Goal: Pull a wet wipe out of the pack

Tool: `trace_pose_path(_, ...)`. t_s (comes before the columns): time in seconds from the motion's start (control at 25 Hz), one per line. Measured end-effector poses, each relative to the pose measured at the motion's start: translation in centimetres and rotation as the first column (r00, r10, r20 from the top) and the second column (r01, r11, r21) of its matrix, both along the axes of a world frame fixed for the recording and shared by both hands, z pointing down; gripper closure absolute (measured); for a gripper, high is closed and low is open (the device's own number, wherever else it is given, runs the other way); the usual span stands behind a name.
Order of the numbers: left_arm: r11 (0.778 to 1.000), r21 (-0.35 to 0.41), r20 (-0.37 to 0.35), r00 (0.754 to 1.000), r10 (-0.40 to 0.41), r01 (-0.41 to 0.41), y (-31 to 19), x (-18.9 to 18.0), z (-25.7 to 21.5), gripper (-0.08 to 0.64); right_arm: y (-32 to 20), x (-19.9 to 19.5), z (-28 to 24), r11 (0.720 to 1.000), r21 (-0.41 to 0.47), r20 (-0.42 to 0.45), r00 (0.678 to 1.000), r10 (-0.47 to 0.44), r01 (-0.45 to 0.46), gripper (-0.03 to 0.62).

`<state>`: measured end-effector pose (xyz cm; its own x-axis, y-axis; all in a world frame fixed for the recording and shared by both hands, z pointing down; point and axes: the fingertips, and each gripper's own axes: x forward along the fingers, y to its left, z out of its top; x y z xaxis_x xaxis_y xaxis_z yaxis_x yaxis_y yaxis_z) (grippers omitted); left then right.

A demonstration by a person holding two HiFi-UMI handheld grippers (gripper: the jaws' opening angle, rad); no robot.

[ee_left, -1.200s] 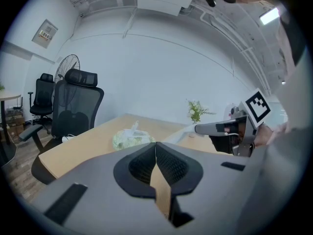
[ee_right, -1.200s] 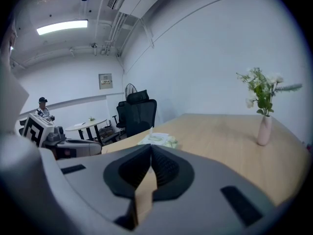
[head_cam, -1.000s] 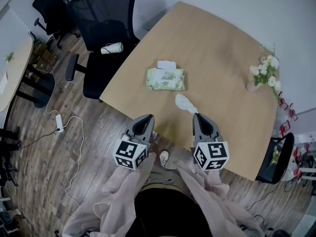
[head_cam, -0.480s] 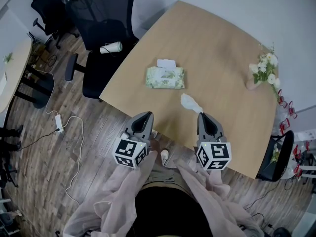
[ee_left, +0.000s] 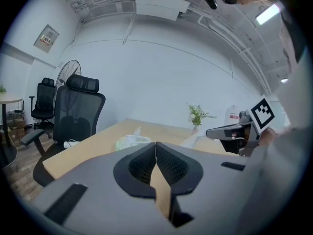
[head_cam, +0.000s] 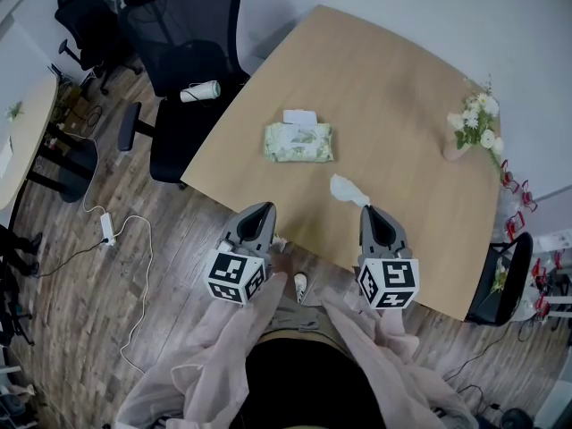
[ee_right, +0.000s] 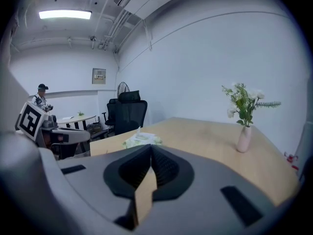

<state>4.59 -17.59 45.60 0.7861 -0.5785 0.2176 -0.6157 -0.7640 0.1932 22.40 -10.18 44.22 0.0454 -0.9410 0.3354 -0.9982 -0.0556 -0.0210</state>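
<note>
The fingers of my right gripper [head_cam: 369, 211] are pressed fully together and they pinch one end of the wet wipe [head_cam: 345, 189]. The wipe sticks out from their tips toward the far left. The fingers of my left gripper [head_cam: 259, 209] are closed too, with nothing between them. This gripper hangs over the floor [head_cam: 80, 311], just off the near edge of the surface [head_cam: 384, 79].

Compared with a second ago, my right gripper and the wet wipe have gone a little to the right, so the wipe is now somewhat more apart from the pack [head_cam: 299, 141]. The left gripper and the pack did not move.

The green pack lies on the wooden surface, with its white flap [head_cam: 301, 115] open on the far side. A vase with white flowers [head_cam: 471, 128] stands near the right edge. Black office chairs [head_cam: 183, 52] stand at the far left on the wooden floor.
</note>
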Motion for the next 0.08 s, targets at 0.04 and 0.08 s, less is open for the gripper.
trace_pose_path(0.04,1.0,0.0,0.001,1.0,0.002,-0.002,0.09,0.02,-0.01,0.548,0.09,0.05,-0.01,1.0,-0.001,-0.001,1.0,0.002,-0.002,0.581)
trace_pose_path(0.08,1.0,-0.001,0.002,1.0,0.004,-0.004,0.18,0.04,-0.01,0.548,0.18,0.11,-0.01,1.0,-0.001,-0.001,1.0,0.004,-0.004,0.581)
